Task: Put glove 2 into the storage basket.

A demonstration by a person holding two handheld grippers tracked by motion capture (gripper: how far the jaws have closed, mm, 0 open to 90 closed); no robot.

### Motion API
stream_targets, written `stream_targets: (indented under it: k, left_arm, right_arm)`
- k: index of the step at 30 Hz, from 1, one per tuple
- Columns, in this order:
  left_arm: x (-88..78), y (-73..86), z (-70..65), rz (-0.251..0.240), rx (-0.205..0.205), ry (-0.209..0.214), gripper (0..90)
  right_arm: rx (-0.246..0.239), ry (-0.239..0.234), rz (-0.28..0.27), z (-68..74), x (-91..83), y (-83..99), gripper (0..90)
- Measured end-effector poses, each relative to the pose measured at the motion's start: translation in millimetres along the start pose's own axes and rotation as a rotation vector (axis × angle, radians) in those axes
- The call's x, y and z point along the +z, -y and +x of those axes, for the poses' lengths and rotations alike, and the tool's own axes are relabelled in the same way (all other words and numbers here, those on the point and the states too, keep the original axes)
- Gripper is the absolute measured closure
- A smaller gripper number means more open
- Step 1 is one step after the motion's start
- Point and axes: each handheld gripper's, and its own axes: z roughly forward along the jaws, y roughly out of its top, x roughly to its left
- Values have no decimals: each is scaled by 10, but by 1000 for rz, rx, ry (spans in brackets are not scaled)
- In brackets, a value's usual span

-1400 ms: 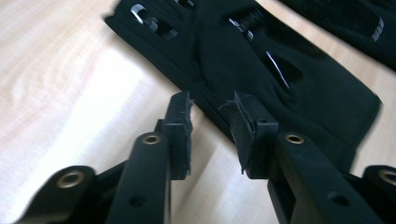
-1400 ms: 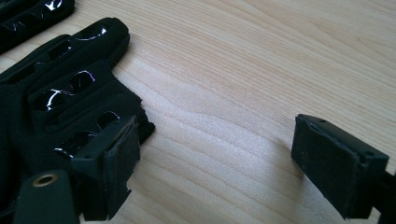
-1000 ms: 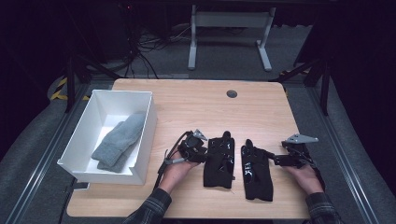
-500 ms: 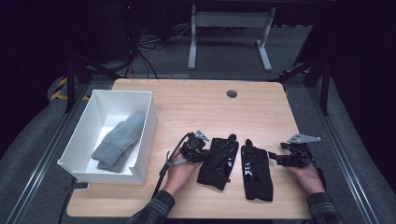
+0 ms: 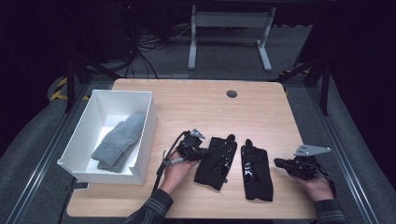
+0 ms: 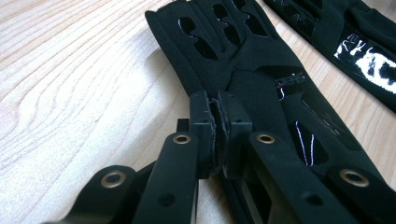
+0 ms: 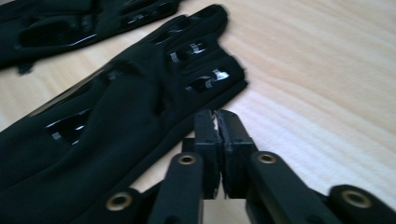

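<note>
Right, biggest first: the wooden table (image 5: pixel 196 107) carries everything. The white bin (image 5: pixel 148 126) sits at its left side in the high view, with a grey knit piece (image 5: pixel 119 142) lying inside it. Two black gloves lie flat side by side on the near half of the table, close together but not touching, fingers pointing away from you. The left glove (image 5: pixel 215 161) is the one nearer the bin and is angled slightly. The right glove (image 5: pixel 255 172) lies just beside it, and both have glossy patches on them. Your left hand (image 5: pixel 175 168) holds the left gripper (image 5: pixel 205 150) low at the bin-side edge of the left glove. In the left gripper view its jaws are closed together, pads meeting right at that glove's edge (image 6: pixel 252 70). I can't tell whether any fabric is pinched between them. The right glove shows at that view's top right (image 6: pixel 359 42). Your right hand (image 5: pixel 317 186) holds the right gripper (image 5: pixel 278 162) just off the outer edge of the right glove, well away from the bin. Its jaws have just been closing, and in the right gripper view the pads (image 7: pixel 205 126) now meet with nothing between them, over bare wood beside the glove (image 7: pixel 116 116), not touching it.
</note>
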Motion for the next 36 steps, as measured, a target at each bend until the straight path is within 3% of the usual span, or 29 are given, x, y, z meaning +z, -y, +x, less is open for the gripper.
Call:
stream_targets:
  k: [10, 21, 36]
  left_arm:
    - [-28, 6, 8, -4, -8, 11, 861]
    - [-59, 10, 31, -18, -26, 29, 863]
    - [-189, 53, 13, 0, -35, 55, 863]
  right_arm:
    - [-62, -103, 59, 154, 142, -30, 900]
    - [-81, -144, 63, 227, 244, -117, 900]
    - [-144, -188, 76, 412, 452, -299, 900]
